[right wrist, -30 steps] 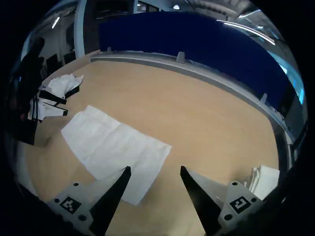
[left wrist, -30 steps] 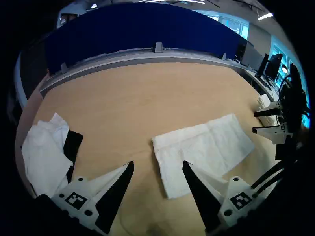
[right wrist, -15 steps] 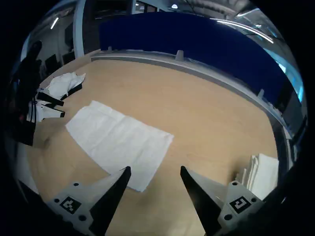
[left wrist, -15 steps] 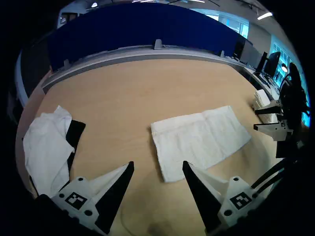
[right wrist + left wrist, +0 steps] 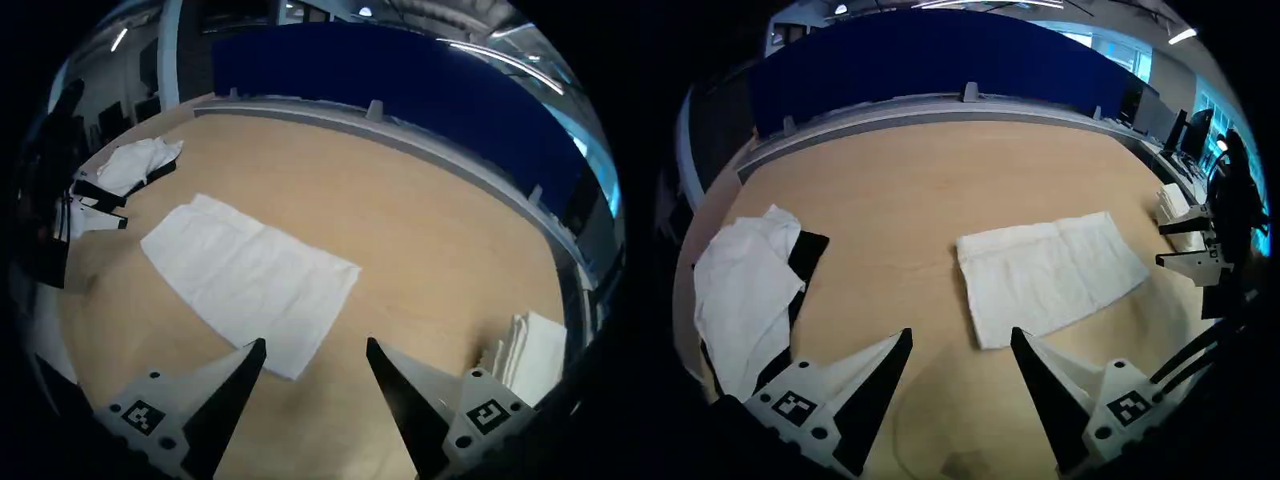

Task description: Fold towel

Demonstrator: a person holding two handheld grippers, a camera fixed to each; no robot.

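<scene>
The white towel [image 5: 1052, 277] lies flat as a long rectangle, creased midway.

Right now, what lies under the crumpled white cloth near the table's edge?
A black flat thing sticks out from under the crumpled cloth. How far it extends underneath is covered, so I cannot identify it.
</scene>
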